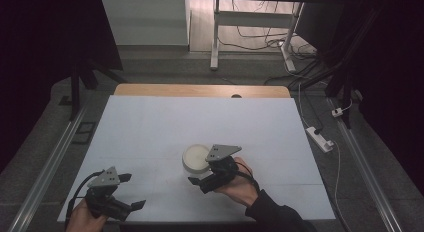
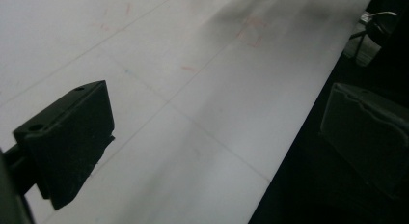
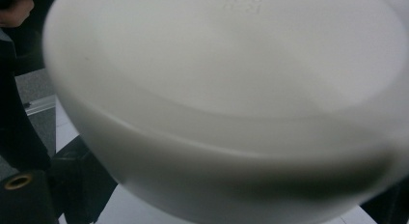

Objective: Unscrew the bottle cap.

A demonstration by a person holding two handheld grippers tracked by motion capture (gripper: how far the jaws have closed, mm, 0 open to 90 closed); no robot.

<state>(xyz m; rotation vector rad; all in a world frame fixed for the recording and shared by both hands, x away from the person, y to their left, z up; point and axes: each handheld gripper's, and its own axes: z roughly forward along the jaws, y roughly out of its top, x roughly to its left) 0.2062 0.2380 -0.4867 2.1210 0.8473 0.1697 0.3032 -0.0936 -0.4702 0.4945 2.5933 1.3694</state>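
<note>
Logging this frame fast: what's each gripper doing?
Left gripper: open, holding nothing.
Right gripper: at the white bowl; grip cannot be told.

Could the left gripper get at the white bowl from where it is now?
Probably yes. The left gripper hangs open at the table's near left corner, with bare surface between it and the white bowl. But the right gripper is already at the bowl.

A white-topped table [image 1: 150, 127] carries a white bowl [image 1: 195, 158], apparently empty.
</note>
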